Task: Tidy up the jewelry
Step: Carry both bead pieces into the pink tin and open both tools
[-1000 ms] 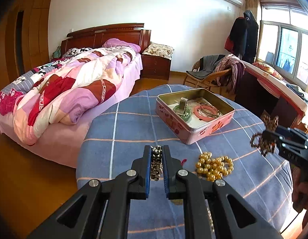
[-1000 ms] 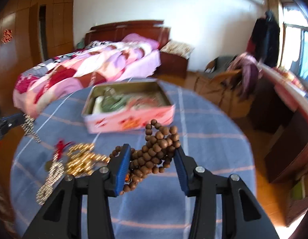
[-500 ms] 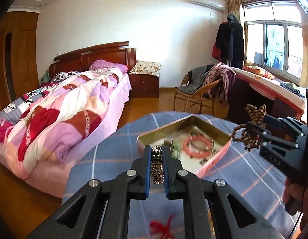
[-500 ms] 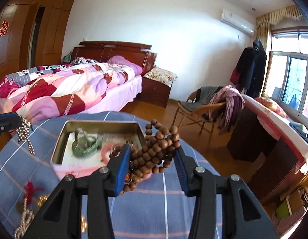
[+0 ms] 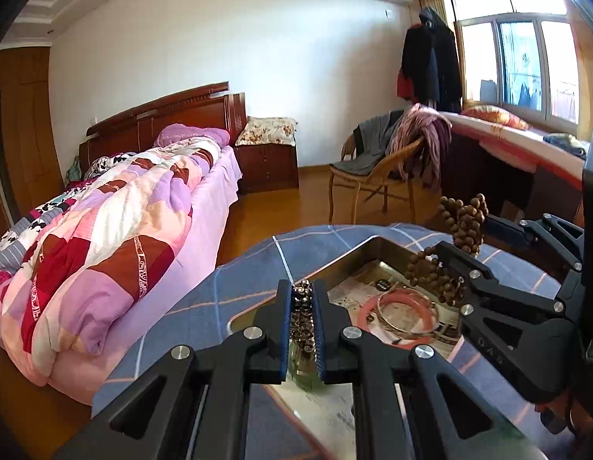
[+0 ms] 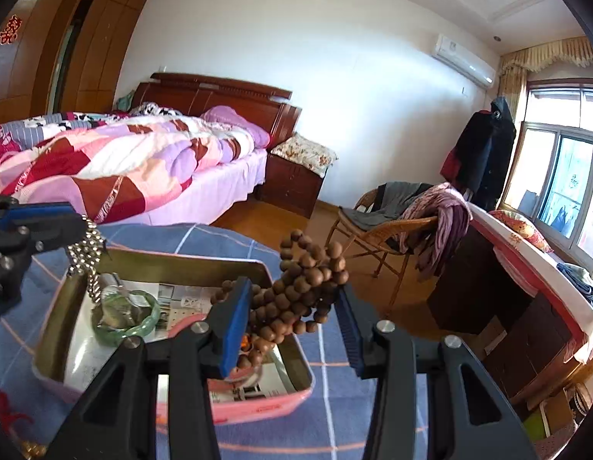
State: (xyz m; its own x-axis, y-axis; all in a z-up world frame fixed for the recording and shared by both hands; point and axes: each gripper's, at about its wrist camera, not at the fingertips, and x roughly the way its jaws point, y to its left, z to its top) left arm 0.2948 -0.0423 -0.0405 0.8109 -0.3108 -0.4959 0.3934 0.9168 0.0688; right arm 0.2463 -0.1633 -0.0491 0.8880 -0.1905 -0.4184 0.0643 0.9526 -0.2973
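Carried forward from cloth [image 6: 327, 414] to over tin [image 6: 181, 268]. Tin directly below both grippers. Right gripper [image 6: 292, 318] clamped on wooden beads [image 6: 296, 299]; left gripper [image 5: 302, 329] clenched on chain [image 5: 302, 306], hanging plumb into tin.

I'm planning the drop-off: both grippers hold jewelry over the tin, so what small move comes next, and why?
Probably lower the right gripper a little and open it: its wooden beads hang over the open tin, above the pink bangle.
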